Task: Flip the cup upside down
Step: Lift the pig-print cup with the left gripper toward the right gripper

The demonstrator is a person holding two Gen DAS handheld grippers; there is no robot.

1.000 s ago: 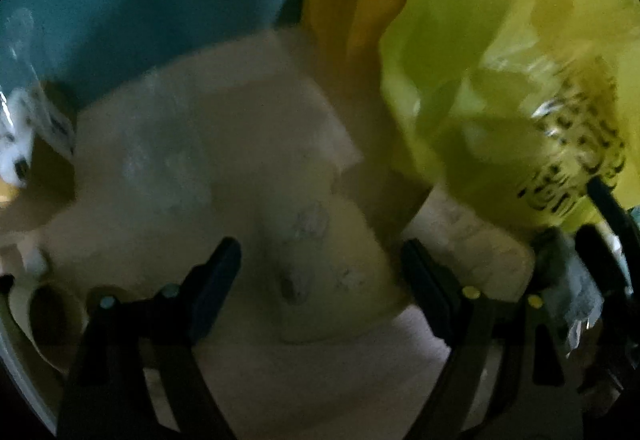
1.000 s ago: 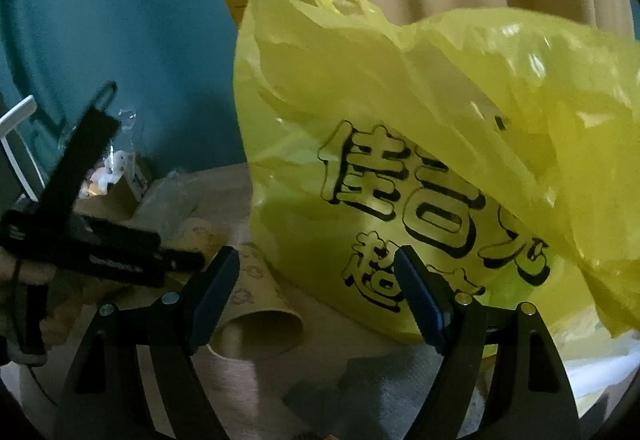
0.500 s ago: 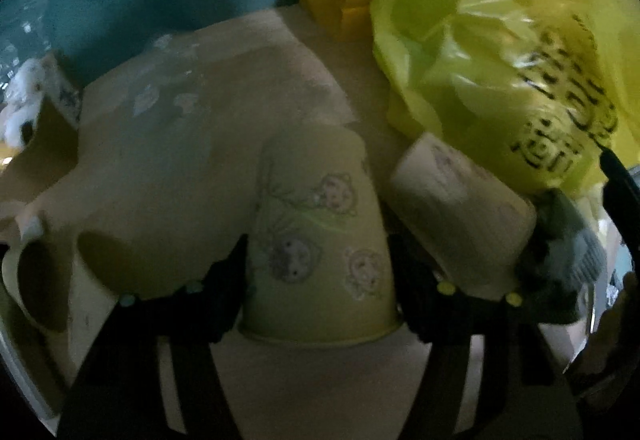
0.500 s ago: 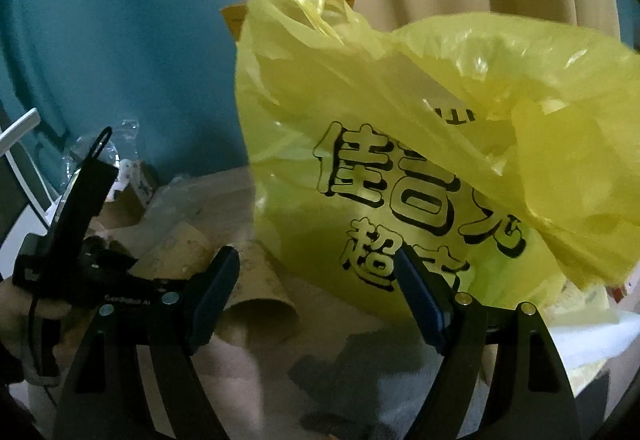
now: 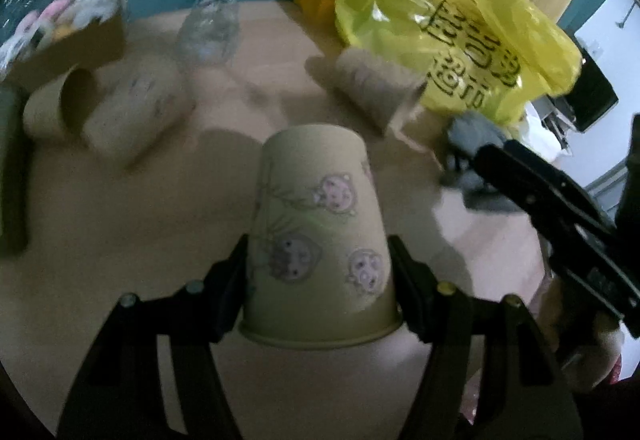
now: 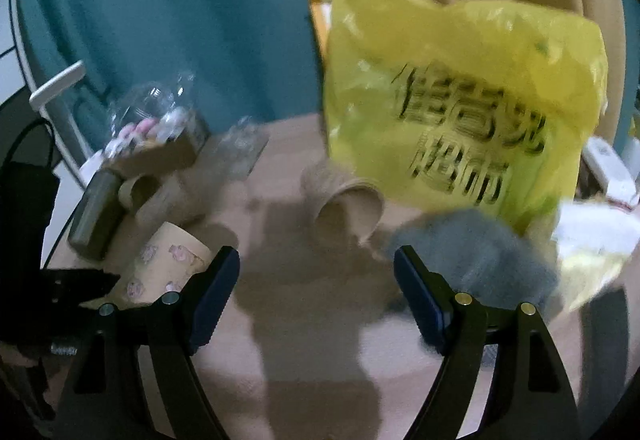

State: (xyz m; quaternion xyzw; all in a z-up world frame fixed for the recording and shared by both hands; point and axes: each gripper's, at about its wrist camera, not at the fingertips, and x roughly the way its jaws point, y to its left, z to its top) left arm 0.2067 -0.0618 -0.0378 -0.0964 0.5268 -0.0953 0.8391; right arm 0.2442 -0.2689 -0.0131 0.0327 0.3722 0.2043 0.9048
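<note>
My left gripper [image 5: 318, 272] is shut on a pale paper cup [image 5: 316, 232] printed with small cartoon figures. The cup is held above the table with its closed base pointing away from me and its rim toward the camera. The same cup shows at the lower left of the right wrist view [image 6: 160, 268], with the left gripper's dark body beside it. My right gripper [image 6: 316, 292] is open and empty above the table, and its black body shows at the right of the left wrist view [image 5: 560, 208].
Paper cups lie on their sides on the table: one by the yellow plastic bag [image 5: 452, 24] [image 5: 376, 88], two at the left [image 5: 140, 112]. A grey cloth [image 6: 476, 252], a clear plastic container [image 5: 208, 28] and a cardboard box [image 5: 68, 44] lie around.
My left gripper closed on the cup and lifted it back from the table. The right gripper also drew back and higher, staying open.
</note>
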